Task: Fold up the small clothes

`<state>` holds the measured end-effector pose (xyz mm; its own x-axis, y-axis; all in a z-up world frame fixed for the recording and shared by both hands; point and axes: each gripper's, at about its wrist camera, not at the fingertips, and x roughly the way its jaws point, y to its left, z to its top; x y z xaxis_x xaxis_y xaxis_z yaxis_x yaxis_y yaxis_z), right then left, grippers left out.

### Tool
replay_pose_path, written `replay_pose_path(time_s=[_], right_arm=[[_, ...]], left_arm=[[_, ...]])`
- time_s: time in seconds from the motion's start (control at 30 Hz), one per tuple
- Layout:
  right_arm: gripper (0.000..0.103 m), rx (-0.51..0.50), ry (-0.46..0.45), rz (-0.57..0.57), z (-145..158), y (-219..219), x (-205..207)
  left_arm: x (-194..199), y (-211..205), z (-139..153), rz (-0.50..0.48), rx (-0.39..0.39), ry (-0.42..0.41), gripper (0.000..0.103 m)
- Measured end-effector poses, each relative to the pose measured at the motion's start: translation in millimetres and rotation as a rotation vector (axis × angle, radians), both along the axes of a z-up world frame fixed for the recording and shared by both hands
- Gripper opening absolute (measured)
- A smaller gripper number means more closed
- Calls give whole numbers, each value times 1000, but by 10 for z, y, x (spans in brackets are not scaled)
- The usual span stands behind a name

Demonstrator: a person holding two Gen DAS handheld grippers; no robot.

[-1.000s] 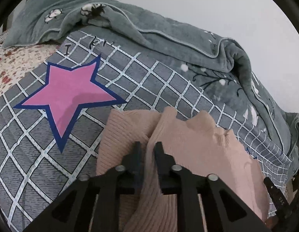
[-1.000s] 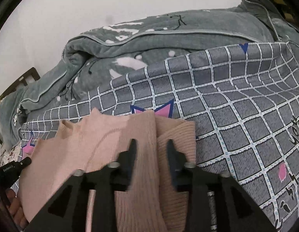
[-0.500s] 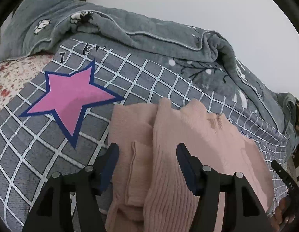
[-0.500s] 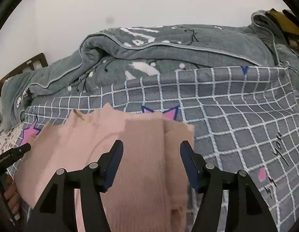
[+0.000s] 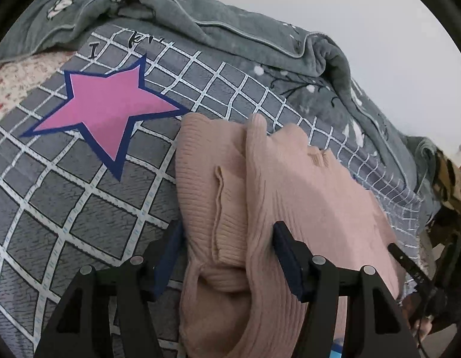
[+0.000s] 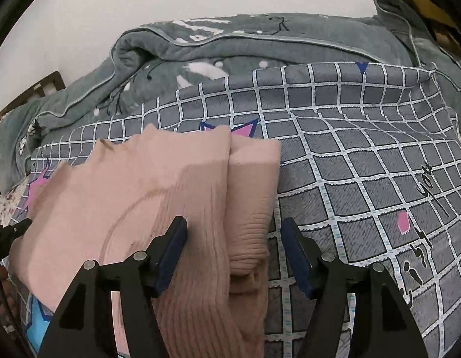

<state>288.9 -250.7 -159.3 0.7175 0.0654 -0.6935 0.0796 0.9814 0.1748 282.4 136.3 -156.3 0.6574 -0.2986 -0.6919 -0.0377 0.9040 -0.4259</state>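
A pink ribbed sweater lies on the grey checked bedspread, with a sleeve folded in along its left side. My left gripper hangs open over the sweater's near left part; the knit lies between its blue pads untouched. In the right wrist view the sweater shows its right side folded over in a thick roll. My right gripper is open above that roll, its left pad over the sweater and its right pad over the bedspread.
A grey plush blanket is bunched along the back against the white wall, also seen as the blanket in the right view. A pink star marks the bedspread to the left. A wooden bed frame stands far left.
Both grippers were shut on folds of the sweater a second ago. They have opened, let the knit go and drawn back a little; the sweater now rests on the bed.
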Motion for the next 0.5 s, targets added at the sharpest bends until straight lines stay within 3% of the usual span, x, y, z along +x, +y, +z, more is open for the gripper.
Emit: replay_pose_path(time_s=[0.5], right_arm=[[64, 11, 18, -12, 4, -38, -4]], left_arm=[[76, -62, -41, 24, 8, -8, 62]])
